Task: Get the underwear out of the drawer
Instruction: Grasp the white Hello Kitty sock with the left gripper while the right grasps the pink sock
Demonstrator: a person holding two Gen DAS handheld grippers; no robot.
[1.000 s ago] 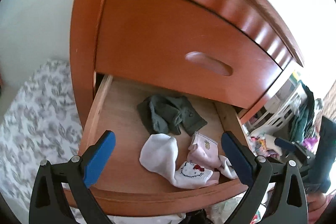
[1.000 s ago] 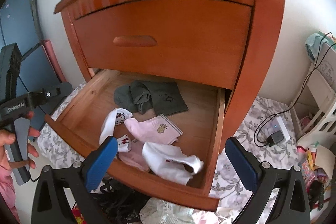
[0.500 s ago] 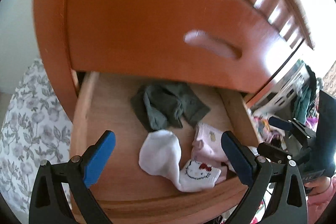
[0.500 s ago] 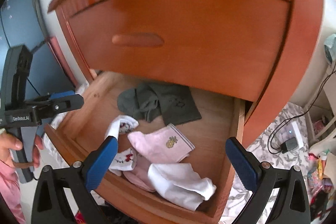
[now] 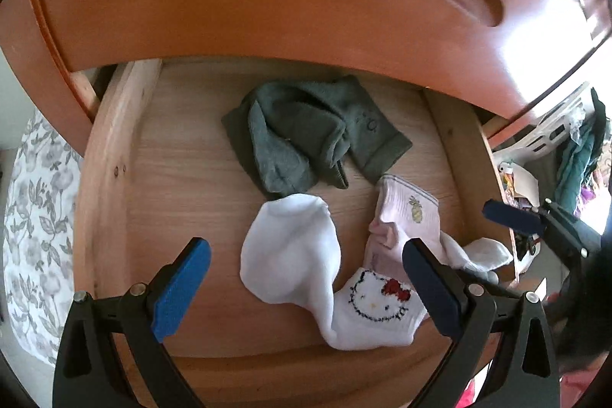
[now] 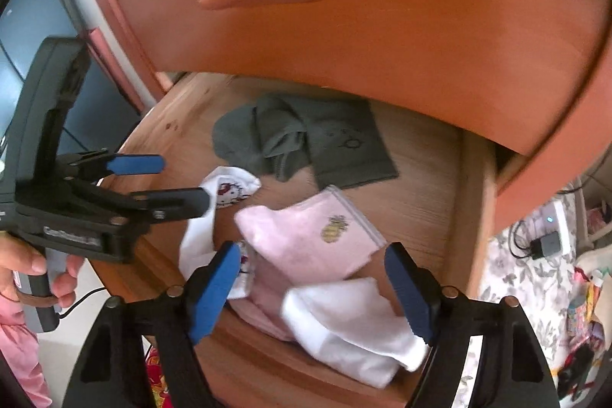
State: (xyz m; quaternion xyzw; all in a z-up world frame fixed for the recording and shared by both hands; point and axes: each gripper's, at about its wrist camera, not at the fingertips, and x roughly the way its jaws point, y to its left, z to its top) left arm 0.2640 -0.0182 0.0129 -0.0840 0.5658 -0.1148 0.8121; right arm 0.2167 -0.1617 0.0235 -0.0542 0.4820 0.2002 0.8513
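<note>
Open drawer (image 5: 114,155): Hello Kitty sock (image 5: 306,266) at front, grey-green socks (image 5: 306,136) behind. Left gripper (image 5: 306,278) wide, empty. Right gripper (image 6: 313,278) closing, nothing pinched yet, over pink pineapple sock (image 6: 313,236). Best pinch one layer, lift straight.

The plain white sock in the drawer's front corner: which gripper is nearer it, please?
Right. The right gripper, jaws closing, has the plain white sock between its jaws; the left gripper hovers further left.
</note>
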